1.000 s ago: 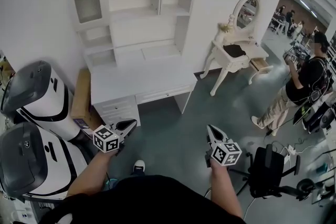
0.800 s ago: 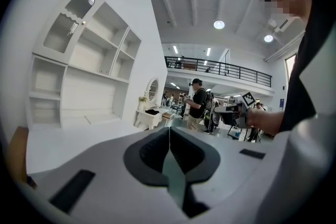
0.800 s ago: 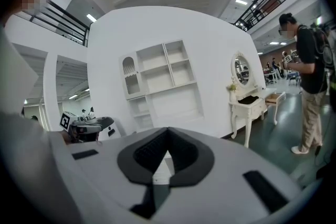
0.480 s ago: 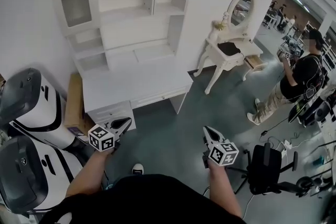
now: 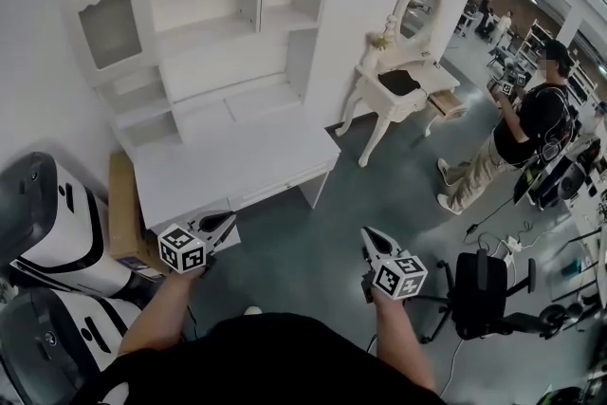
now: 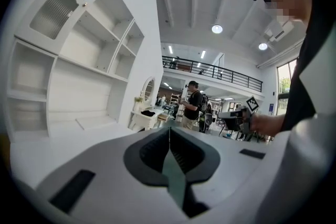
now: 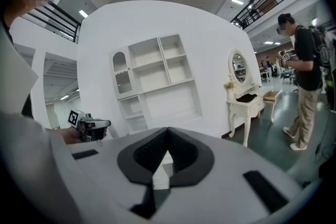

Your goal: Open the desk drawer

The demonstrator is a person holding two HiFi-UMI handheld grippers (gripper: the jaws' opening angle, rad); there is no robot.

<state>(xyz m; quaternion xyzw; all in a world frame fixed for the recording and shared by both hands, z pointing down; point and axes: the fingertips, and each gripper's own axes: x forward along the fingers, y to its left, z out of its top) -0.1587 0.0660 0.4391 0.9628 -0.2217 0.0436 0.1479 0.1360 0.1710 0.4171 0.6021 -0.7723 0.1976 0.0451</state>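
The white desk with its shelf hutch stands against the wall at upper left. A closed drawer front shows under the desktop's near edge. My left gripper hovers just off the desk's front left part, jaws shut and holding nothing. My right gripper hangs over the grey floor, to the right of the desk and well apart from it, also shut and empty. In the left gripper view the jaws meet in a line. Beyond the right gripper stands the hutch.
A white vanity table with an oval mirror stands right of the desk. A person stands at far right. A black office chair is near my right arm. White-and-black machines and a cardboard box crowd the left.
The view has swung right, so the desk sits further left in view and looks a little larger. Both grippers stay shut and keep about the same pose.
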